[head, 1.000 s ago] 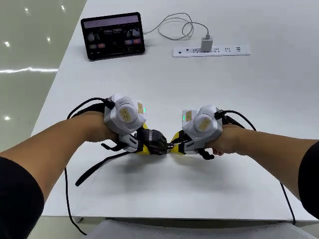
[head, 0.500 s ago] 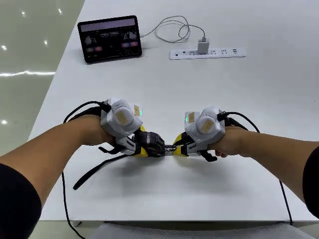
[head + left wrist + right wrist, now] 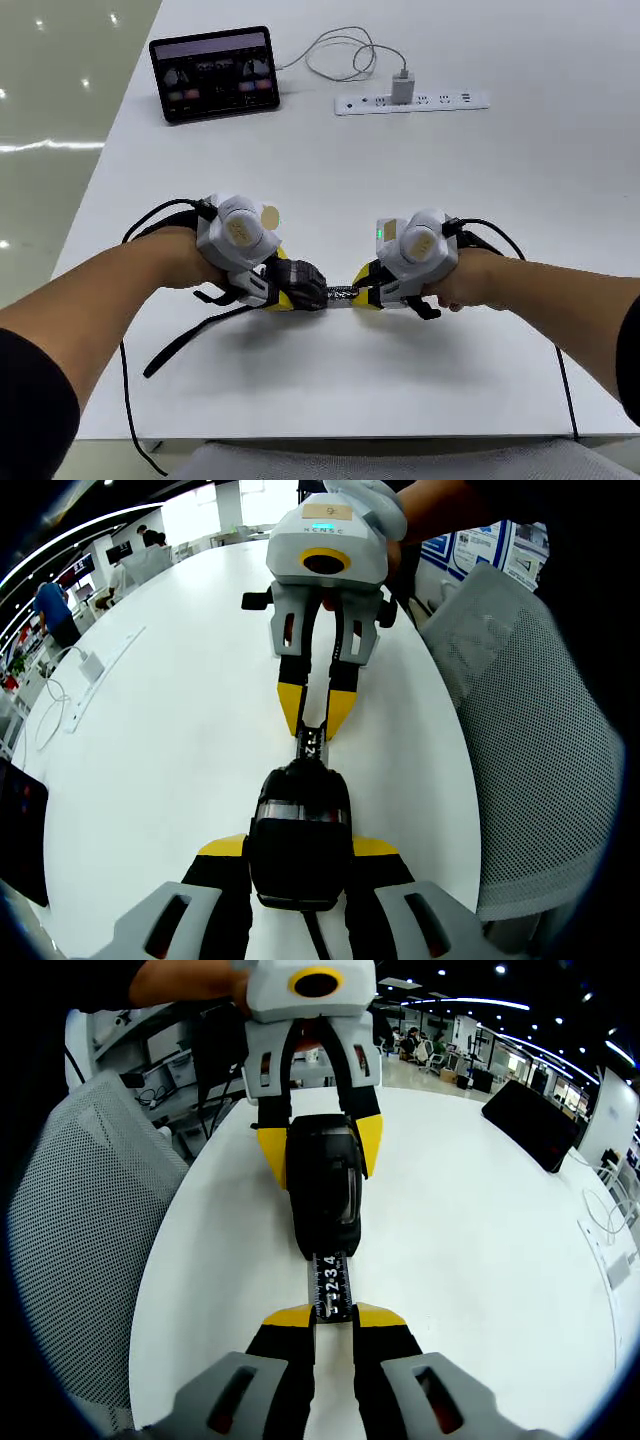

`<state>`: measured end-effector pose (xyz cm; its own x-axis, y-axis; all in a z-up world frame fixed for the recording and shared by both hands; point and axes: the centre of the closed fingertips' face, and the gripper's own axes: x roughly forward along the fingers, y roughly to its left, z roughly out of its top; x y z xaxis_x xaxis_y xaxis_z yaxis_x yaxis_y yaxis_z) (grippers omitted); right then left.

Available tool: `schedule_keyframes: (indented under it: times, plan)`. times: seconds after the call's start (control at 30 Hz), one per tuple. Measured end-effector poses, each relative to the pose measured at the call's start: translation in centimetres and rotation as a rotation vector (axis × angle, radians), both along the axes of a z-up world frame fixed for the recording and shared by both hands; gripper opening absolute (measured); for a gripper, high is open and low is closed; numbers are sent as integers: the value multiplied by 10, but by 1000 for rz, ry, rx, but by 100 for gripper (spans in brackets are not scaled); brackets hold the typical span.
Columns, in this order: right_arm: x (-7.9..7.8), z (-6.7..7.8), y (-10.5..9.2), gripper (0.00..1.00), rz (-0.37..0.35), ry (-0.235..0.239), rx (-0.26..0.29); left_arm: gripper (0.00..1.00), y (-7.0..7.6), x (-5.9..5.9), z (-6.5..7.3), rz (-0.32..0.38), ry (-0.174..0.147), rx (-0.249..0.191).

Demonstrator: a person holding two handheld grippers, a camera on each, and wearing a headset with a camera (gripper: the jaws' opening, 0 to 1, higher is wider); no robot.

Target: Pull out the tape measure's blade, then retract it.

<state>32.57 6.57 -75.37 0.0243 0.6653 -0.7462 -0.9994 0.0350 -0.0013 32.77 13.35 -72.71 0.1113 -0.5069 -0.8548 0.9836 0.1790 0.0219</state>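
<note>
Anchoring tape measure [image 3: 300,820] in closed left claw [image 3: 300,846]. Pinching blade [image 3: 332,1280] with right claw [image 3: 333,1317], for pulling outward

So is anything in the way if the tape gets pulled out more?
Nothing visible. The right gripper pinches the blade, the left gripper holds the tape measure's case, and only blade lies between them on the white table.

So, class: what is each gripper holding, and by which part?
The left gripper clamps the tape measure by the sides of its case; the right gripper pinches the end of its blade.
</note>
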Motion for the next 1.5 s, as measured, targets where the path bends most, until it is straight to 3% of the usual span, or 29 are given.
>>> schedule_keyframes:
  times: [1.5]
  plan:
    - [2,-1,-31,8,-16,1,-25,32,-3,-2,2,23,3,-15]
